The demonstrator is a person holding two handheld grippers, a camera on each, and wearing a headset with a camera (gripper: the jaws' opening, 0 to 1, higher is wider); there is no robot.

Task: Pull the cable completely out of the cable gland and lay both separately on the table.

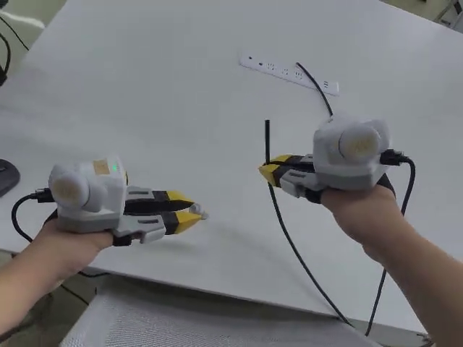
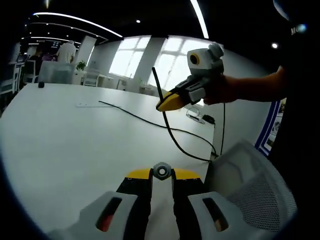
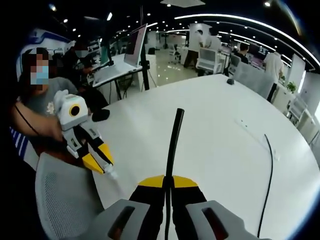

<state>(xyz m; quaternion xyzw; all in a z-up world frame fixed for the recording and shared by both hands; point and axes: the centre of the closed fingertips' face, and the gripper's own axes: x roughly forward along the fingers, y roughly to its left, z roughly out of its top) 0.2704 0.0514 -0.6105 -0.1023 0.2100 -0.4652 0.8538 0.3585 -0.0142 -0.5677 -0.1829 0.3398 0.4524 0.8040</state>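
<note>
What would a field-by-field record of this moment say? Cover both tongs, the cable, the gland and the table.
left tongs: shut on the cable gland, held in the air
right tongs: shut on the cable, short end sticking up past the tips
cable: free of the gland, long part trailing down toward the table's near edge
table: white, power strip on the far side
task state: parts separated, neither laid down yet
</note>
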